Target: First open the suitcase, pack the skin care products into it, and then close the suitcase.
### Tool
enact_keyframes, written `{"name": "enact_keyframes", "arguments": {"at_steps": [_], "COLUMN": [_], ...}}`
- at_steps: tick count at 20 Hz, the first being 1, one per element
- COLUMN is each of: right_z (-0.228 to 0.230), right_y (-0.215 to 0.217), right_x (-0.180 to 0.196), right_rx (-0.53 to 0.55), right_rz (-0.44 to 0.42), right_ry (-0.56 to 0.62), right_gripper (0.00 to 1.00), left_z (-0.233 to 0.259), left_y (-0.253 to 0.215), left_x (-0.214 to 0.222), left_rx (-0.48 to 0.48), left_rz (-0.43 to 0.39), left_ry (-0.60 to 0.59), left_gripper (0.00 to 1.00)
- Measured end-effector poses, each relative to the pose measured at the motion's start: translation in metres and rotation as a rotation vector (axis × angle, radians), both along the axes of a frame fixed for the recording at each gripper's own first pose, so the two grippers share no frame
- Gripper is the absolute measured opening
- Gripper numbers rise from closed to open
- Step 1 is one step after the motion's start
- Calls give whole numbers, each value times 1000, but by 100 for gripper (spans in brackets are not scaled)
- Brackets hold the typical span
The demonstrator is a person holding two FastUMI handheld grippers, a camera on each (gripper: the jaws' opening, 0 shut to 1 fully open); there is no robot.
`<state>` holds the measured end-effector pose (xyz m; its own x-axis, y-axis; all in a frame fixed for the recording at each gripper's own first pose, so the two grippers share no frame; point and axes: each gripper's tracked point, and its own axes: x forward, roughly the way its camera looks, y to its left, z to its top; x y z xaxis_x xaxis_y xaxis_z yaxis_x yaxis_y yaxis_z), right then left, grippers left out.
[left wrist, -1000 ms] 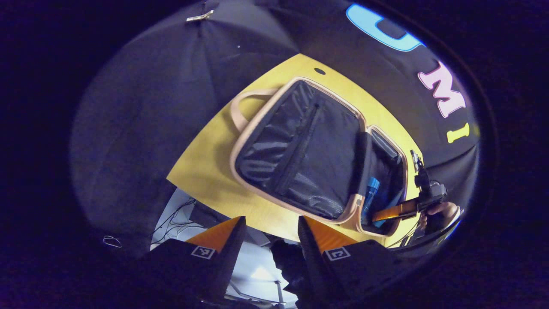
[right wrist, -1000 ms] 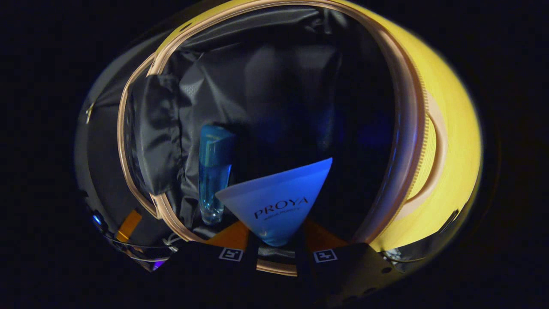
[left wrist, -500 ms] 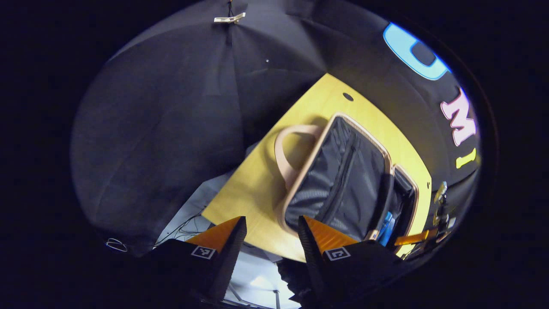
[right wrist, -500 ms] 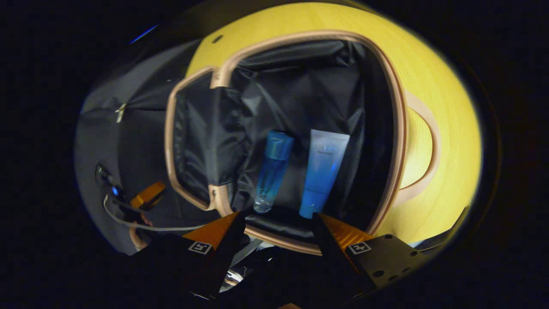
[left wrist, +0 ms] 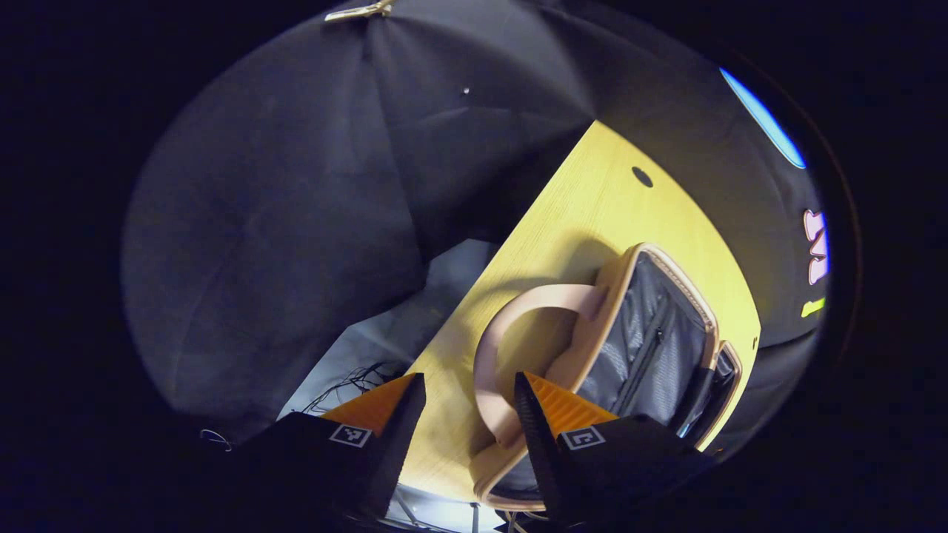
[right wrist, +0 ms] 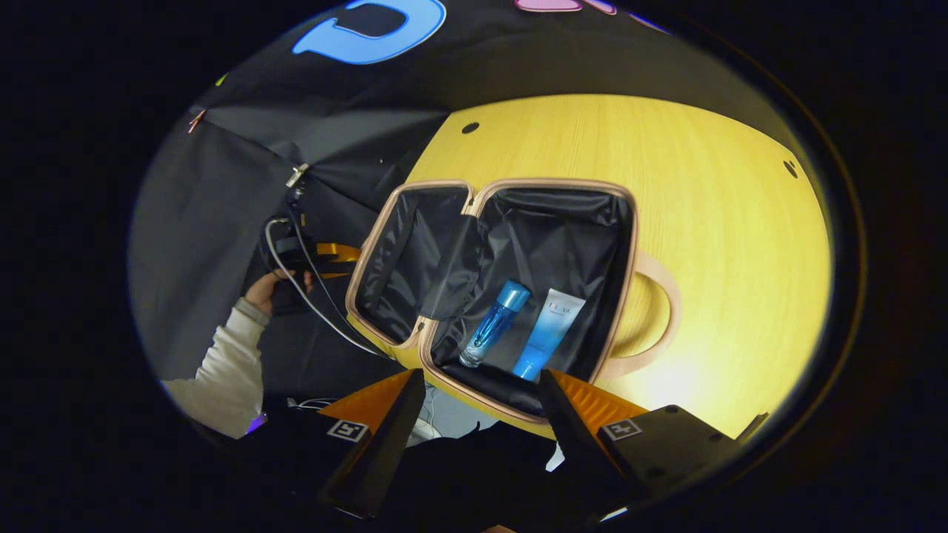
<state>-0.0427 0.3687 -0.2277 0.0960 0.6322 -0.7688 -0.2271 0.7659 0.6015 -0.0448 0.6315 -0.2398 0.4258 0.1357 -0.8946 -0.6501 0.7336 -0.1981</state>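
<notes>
A recording booth set up for staged household tasks, not a lived-in room.

Black cloth walls (left wrist: 281,207), pinned together with a clip (left wrist: 361,10), close in a bare yellow wooden table (right wrist: 666,185) with round holes in its top. Loose cables (left wrist: 355,379) lie on a pale floor (left wrist: 415,326) beside the table.

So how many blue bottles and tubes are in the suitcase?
2. A blue bottle and a pale blue tube lie side by side in the suitcase, bottle on the left. The lining flap might hide others.
</notes>
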Motion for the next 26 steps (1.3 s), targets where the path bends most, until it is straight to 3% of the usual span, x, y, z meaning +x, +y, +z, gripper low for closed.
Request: {"name": "enact_keyframes", "arguments": {"at_steps": [2, 4, 5, 7, 9, 11, 12, 18, 22, 26], "right_z": [2, 1, 1, 6, 12, 20, 23, 35, 44, 51], "right_y": [-11, -22, -24, -25, -28, -32, -35, -59, -78, -120], "right_x": [2, 2, 3, 7, 9, 12, 14, 22, 20, 13], "right_rx": [-2, -14, -15, -2, 12, 26, 32, 54, 86, 90], "right_rz": [-34, -50, -56, -72, -69, -67, -74, -81, -84, -92], "right_ry": [0, 2, 0, -19, -55, -79, -89, -136, -163, -200], "right_gripper": [97, 98, 98, 98, 97, 98, 98, 97, 97, 97], "left_z": [-15, -23, 2, -18, -6, 15, 25, 141, 223, 280], "left_y": [4, -6, -4, -2, -5, -16, -17, -56, -124, -224], "left_x": [4, 11, 6, 16, 18, 17, 14, 10, 13, 23], "left_rx": [27, 0, 35, 40, 17, -7, 17, 182, 202, 249], "left_rz": [-14, -49, -39, -53, -45, -61, -80, -189, -240, -360], "left_ry": [46, 61, 54, 36, -13, -73, -93, -251, -398, -501], "left_gripper": [77, 55, 42, 16, 10, 11, 6, 6, 6, 6]}}
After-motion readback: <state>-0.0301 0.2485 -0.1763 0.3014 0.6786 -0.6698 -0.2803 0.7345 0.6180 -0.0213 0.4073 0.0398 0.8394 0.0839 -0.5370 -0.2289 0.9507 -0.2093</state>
